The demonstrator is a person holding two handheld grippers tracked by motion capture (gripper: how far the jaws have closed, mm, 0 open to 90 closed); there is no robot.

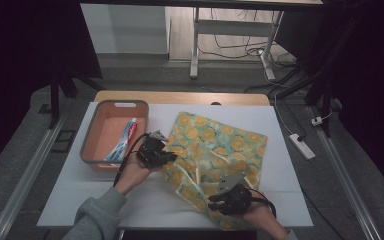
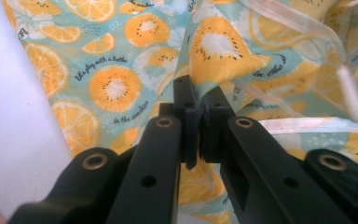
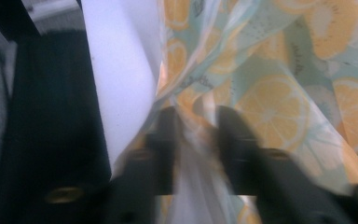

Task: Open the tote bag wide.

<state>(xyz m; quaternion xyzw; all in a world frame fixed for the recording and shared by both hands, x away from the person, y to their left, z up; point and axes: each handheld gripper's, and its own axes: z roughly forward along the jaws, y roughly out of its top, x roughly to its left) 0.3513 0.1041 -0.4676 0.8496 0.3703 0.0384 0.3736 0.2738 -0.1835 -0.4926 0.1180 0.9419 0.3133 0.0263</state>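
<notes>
On the white bench (image 1: 80,190), the citrus-print cloth (image 1: 220,145) is lying rumpled beside the orange bin (image 1: 91,131). The left hand-held gripper (image 2: 196,100) is pinching its edge; the right hand-held gripper (image 3: 195,122) is bracketing a blurry fold, grip unclear, so it's probably risking a slip.

White table (image 1: 70,190) with fruit-print cloth (image 1: 230,142), orange basket (image 1: 92,145)

left hand-held gripper (image 1: 172,156): jaws pressed together, forearm from near edge | right hand-held gripper (image 1: 214,201): jaws slightly apart, near edge
</notes>
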